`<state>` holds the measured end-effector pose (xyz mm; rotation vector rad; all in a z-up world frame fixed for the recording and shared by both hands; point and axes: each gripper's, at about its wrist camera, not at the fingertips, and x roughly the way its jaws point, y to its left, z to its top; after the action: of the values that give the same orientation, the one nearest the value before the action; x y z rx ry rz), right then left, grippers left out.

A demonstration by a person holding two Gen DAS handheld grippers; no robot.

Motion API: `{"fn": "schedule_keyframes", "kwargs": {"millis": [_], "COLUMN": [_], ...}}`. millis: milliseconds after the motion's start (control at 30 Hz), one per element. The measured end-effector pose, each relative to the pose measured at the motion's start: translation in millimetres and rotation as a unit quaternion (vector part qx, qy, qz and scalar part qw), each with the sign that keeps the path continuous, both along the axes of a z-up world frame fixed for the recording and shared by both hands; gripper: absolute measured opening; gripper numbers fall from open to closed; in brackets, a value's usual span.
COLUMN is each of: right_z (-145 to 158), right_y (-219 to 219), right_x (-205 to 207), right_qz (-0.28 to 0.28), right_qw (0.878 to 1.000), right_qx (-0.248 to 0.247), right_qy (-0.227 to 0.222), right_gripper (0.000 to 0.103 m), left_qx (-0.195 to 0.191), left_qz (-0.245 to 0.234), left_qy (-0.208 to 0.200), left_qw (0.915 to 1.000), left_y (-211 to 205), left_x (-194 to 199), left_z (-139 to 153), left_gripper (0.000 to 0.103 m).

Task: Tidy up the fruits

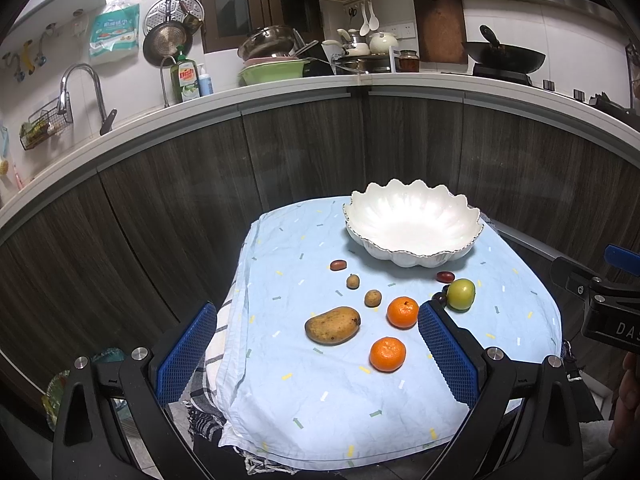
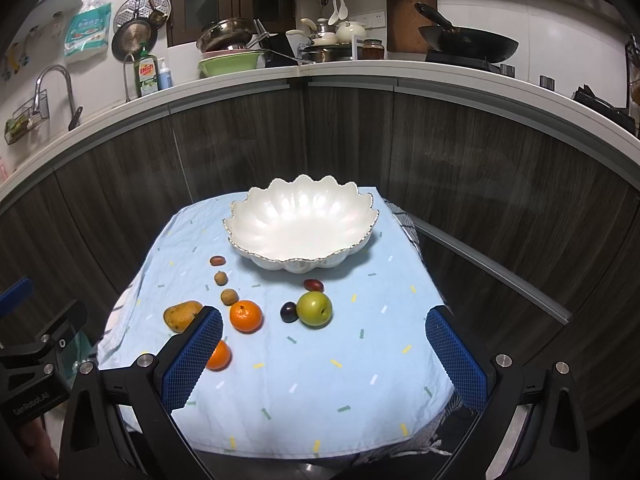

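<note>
An empty white scalloped bowl (image 1: 414, 222) (image 2: 300, 224) stands at the back of a small table under a light blue cloth (image 1: 320, 400) (image 2: 320, 392). In front of it lie a mango (image 1: 333, 325) (image 2: 181, 315), two oranges (image 1: 403, 312) (image 1: 387, 354) (image 2: 246, 316) (image 2: 219, 356), a green apple (image 1: 461, 294) (image 2: 314, 309), two small brown fruits (image 1: 353, 281) (image 1: 373, 298), two reddish oval fruits (image 1: 338, 265) (image 1: 445, 277) and a dark plum (image 2: 289, 312). My left gripper (image 1: 316, 350) hangs open above the mango and oranges. My right gripper (image 2: 324, 354) is open over bare cloth, nothing between its fingers.
Dark wood cabinet doors (image 1: 304, 152) curve behind the table under a white countertop (image 1: 280, 88) with a sink tap, dishes and a wok (image 1: 504, 58). The right gripper's body (image 1: 600, 300) shows at the right edge of the left view. A striped fabric hangs below the cloth.
</note>
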<state>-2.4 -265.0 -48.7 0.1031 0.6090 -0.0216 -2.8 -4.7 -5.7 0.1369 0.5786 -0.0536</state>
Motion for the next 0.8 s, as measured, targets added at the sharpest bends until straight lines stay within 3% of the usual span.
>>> {"fn": "schedule_keyframes", "kwargs": {"millis": [800], "right_z": [-3.2], "right_y": [4.3], "right_x": [3.2], "right_qz": [0.007], "right_qw": [1.000], "right_qx": [0.001], "right_qy": [0.007], "right_gripper": [0.103], "left_qx": [0.009], "left_qz": [-0.003], "left_qy": [0.006], "left_qw": [0.9999], "left_y": [-0.6], "left_x": [1.9], "left_z": [-5.8], "left_gripper": [0.102]}}
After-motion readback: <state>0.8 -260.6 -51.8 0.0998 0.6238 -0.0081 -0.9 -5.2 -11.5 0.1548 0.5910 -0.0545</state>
